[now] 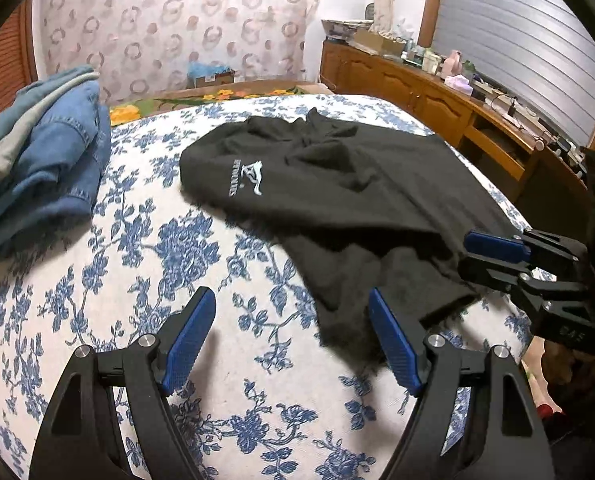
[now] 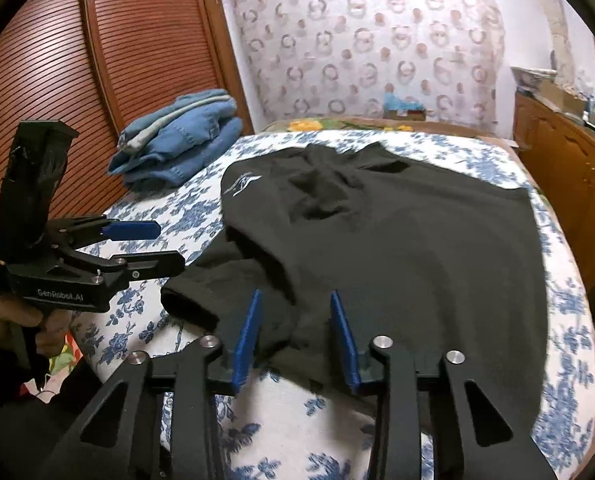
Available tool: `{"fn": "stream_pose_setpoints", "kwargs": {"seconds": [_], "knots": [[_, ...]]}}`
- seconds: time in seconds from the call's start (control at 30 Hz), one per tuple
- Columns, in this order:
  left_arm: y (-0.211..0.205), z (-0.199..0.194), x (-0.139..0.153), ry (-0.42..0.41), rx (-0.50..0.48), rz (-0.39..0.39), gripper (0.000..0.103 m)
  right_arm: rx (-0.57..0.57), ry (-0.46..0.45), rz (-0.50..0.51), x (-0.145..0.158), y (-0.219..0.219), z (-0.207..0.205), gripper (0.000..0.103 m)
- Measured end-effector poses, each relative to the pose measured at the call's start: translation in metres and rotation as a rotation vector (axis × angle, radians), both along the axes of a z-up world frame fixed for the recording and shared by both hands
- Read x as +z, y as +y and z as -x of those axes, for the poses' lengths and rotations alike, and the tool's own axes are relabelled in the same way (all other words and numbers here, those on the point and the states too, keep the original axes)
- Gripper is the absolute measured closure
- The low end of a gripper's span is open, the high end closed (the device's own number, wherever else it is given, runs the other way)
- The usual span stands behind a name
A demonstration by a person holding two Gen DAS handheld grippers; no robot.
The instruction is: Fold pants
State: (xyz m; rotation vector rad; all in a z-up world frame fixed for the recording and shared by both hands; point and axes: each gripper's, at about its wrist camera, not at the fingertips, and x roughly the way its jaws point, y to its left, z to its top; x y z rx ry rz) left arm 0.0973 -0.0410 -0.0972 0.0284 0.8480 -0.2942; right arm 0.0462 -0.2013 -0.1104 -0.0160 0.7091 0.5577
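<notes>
Left gripper (image 1: 291, 322) stands wide over the floral bedsheet (image 1: 137, 240); right gripper (image 2: 295, 322) straddles the black fabric pants (image 2: 397, 240) hem, pads apart.

The left gripper (image 1: 291, 334) points downward with its blue pads (image 1: 187, 340) standing wide apart, nothing between them. A hand (image 2: 13, 320) grips its handle from below. The right gripper (image 2: 295, 334) also tilts downward, its jaws partly closed, blue pads (image 2: 343, 338) set around dark fabric without clearly pressing on it.
</notes>
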Motion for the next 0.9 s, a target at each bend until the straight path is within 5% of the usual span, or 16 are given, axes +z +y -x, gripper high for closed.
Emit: {"fn": "stream_pose_setpoints", "kwargs": {"seconds": [0.2, 0.37, 0.9], "knots": [[0.001, 0.000, -0.005, 0.011, 0.005, 0.003, 0.024, 0.020, 0.045, 0.020, -0.007, 0.004, -0.022, 0.074], [0.000, 0.001, -0.002, 0.003, 0.001, 0.003, 0.024, 0.048, 0.052, 0.014, -0.003, 0.004, -0.026, 0.099], [-0.034, -0.015, 0.032, -0.067, -0.072, 0.007, 0.024, -0.081, -0.149, -0.011, 0.063, -0.064, -0.004, 0.100]]}}
